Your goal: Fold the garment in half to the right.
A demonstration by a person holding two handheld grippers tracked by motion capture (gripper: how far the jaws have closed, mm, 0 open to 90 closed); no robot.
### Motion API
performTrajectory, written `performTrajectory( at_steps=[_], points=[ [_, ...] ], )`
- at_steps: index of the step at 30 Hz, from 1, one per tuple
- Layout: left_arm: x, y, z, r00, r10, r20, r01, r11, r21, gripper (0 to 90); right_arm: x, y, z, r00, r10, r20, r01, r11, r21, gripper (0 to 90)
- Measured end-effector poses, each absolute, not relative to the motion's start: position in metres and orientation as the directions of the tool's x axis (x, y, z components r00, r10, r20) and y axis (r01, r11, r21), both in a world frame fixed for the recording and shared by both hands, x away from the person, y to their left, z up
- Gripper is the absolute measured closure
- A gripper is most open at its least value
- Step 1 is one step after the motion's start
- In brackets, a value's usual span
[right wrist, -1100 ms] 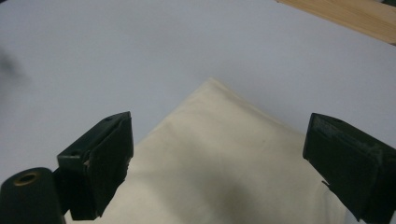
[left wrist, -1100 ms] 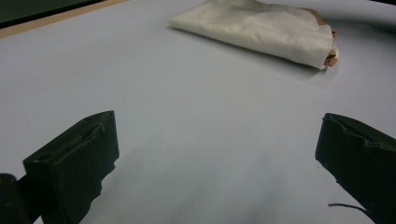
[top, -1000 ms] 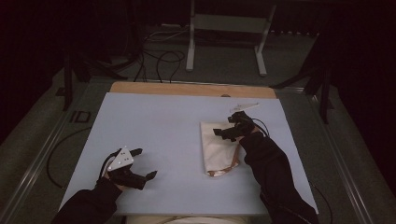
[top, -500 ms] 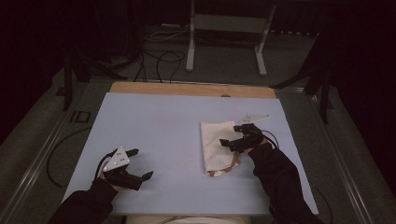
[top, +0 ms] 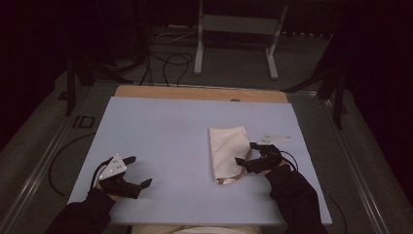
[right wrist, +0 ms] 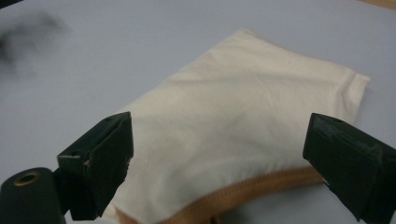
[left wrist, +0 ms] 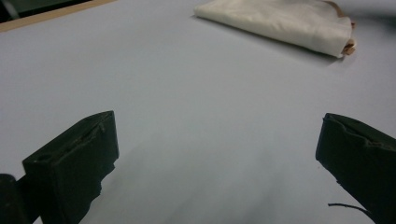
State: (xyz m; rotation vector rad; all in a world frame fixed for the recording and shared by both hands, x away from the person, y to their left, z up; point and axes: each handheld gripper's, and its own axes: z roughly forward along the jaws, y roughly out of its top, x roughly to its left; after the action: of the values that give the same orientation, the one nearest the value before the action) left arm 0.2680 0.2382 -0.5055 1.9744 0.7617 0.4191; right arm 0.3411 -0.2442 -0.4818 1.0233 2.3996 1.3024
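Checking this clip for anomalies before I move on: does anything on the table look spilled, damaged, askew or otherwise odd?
Nothing stands out. The folded cream cloth pouch lies flat on the pale table mat, its brown zipper edge toward the open right hand-held gripper. The left hand-held gripper is open above bare mat. No spill or tear is visible.

**Both claws spread, low and apart**

The left claw [top: 132, 171] sits at the near left, jaws wide apart, with a dark sleeve [top: 80, 217] behind it. The right claw [top: 247, 153] sits at the near right, jaws likewise wide, pointing left, its sleeve [top: 294, 197] coming in from the bottom edge
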Motion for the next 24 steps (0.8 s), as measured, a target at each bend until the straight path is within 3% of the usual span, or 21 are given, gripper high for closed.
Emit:
performTrajectory(
  at_steps=[6,24],
  points=[
    [0.266,0.243,-0.507,0.739,0.673,-0.017,0.344,-0.356,0.869,0.4,0.322,-0.257,-0.486,-0.741,0.664,0.096,0.437,0.369,0.82,8.9],
    [0.267,0.242,-0.508,0.741,0.671,-0.011,0.341,-0.362,0.868,0.4,0.292,-0.275,-0.51,-0.705,0.704,0.086,0.479,0.383,0.79,8.9]
  ],
)
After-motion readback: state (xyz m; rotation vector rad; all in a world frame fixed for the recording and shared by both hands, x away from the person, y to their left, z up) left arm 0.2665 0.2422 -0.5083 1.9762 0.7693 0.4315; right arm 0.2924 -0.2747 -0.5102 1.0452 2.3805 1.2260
